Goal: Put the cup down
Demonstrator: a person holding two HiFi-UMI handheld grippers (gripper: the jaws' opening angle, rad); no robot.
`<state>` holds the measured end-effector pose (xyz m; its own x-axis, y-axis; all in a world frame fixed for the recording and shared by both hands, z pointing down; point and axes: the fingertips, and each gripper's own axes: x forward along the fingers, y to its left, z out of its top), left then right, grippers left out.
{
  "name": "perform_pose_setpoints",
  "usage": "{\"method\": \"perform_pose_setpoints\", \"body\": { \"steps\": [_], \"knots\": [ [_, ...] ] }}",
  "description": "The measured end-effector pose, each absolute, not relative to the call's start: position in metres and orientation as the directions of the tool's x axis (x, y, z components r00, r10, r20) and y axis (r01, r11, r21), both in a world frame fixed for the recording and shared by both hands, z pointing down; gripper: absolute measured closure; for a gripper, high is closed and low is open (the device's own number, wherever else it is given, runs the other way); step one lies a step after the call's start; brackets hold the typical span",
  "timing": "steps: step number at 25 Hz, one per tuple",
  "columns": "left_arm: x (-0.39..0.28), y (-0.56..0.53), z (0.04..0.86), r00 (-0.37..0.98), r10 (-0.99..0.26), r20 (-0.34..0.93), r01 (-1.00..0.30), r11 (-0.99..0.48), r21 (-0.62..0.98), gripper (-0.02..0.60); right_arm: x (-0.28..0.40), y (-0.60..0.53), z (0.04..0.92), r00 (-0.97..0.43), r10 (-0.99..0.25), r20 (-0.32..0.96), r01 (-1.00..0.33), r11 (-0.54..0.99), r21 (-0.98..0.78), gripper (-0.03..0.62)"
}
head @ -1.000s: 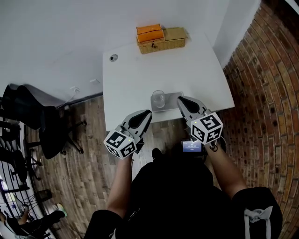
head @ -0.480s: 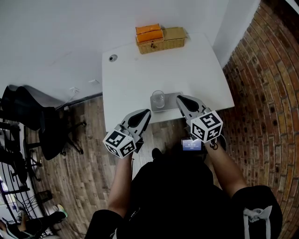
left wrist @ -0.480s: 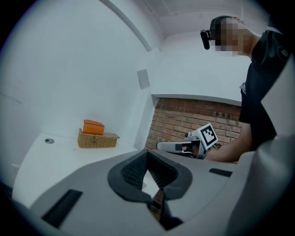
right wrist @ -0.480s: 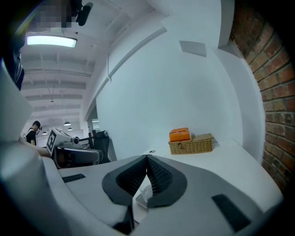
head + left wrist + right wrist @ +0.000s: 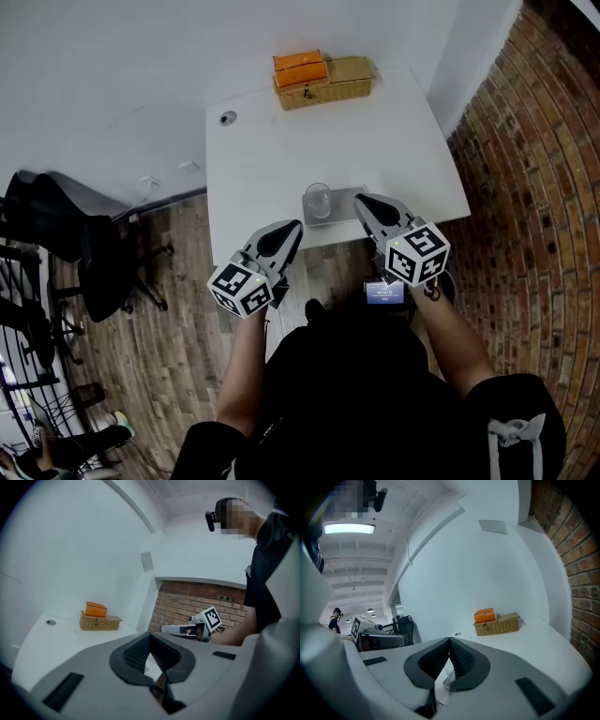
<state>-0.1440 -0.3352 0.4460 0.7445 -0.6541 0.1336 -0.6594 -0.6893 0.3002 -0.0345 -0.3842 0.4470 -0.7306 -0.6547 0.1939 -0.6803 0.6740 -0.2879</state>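
Observation:
A clear glass cup (image 5: pixel 318 200) stands upright on a grey mat (image 5: pixel 347 201) near the front edge of the white table (image 5: pixel 281 159). My right gripper (image 5: pixel 362 200) hovers just right of the cup, over the mat, jaws shut and empty. My left gripper (image 5: pixel 296 227) hangs off the table's front edge, below and left of the cup, also shut with nothing in it. In the left gripper view the pads meet at the tip (image 5: pixel 150 634). In the right gripper view the jaws are pressed together too (image 5: pixel 450 640). Neither gripper touches the cup.
A wicker basket (image 5: pixel 330 84) with an orange box (image 5: pixel 300 67) on it sits at the table's far edge, and a small round fitting (image 5: pixel 228 116) lies at the far left corner. A black office chair (image 5: pixel 66 234) stands left on the wooden floor. A brick wall (image 5: pixel 534 187) runs along the right.

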Motion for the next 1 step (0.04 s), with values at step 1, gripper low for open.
{"method": "perform_pose_setpoints", "body": {
  "steps": [1],
  "knots": [
    [-0.1438, -0.3349, 0.4462, 0.744, -0.655, 0.134, -0.66, -0.688, 0.301, 0.574, -0.0344, -0.3836, 0.4471, -0.731, -0.654, 0.195, -0.68, 0.675, -0.288, 0.579]
  ]
}}
